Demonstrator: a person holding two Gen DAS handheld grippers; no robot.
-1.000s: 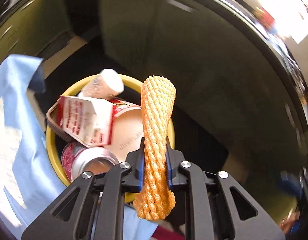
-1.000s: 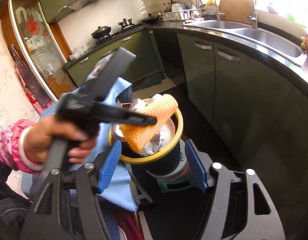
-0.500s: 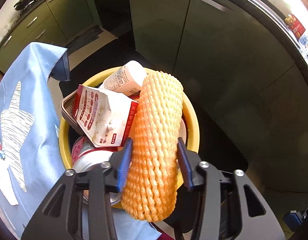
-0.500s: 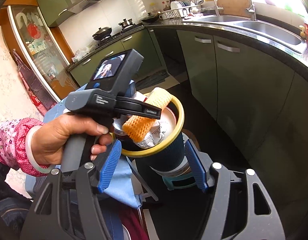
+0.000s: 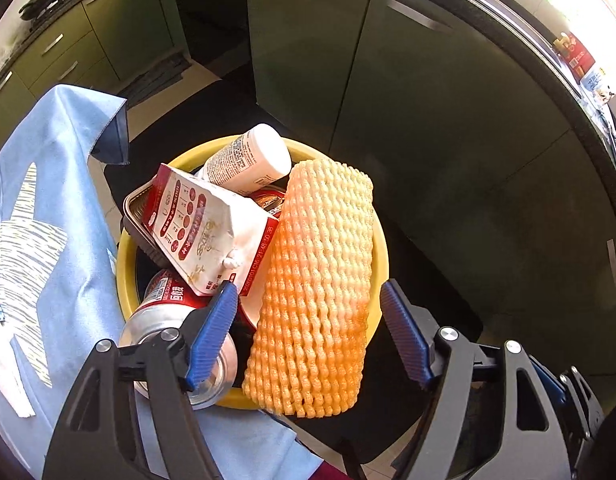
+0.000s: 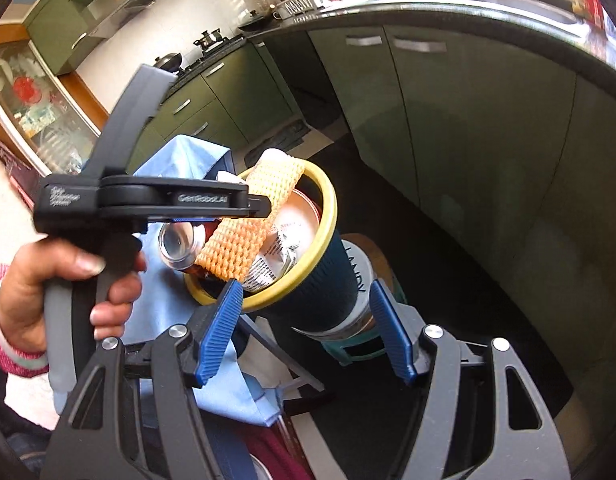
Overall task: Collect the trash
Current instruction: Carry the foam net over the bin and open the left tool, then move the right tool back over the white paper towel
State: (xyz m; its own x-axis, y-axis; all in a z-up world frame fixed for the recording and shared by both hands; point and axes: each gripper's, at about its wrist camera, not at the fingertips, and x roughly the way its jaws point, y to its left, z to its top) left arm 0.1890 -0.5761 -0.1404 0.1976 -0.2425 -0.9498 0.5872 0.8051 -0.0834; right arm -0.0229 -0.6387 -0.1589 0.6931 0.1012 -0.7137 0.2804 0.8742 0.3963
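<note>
Green cabinets [image 5: 407,92] under a dark curved surface [image 5: 579,92] back the left wrist view: left gripper [image 5: 308,336], jaws just opened and released, straddles the ribbed orange foam net [image 5: 319,280] lying across the yellow-rimmed bin [image 5: 381,240], with carton [image 5: 204,228], white bottle [image 5: 248,160] and can [image 5: 176,320]. Right wrist view: right gripper [image 6: 304,328] hangs empty, jaws apart, before the tilted ribbed dark bin [image 6: 323,280]; a hand [image 6: 48,292] grips the left tool.

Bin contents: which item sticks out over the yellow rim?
The orange foam net sleeve. It lies across the bin's yellow rim, overhanging the near edge; the can, carton and white bottle stay inside.
</note>
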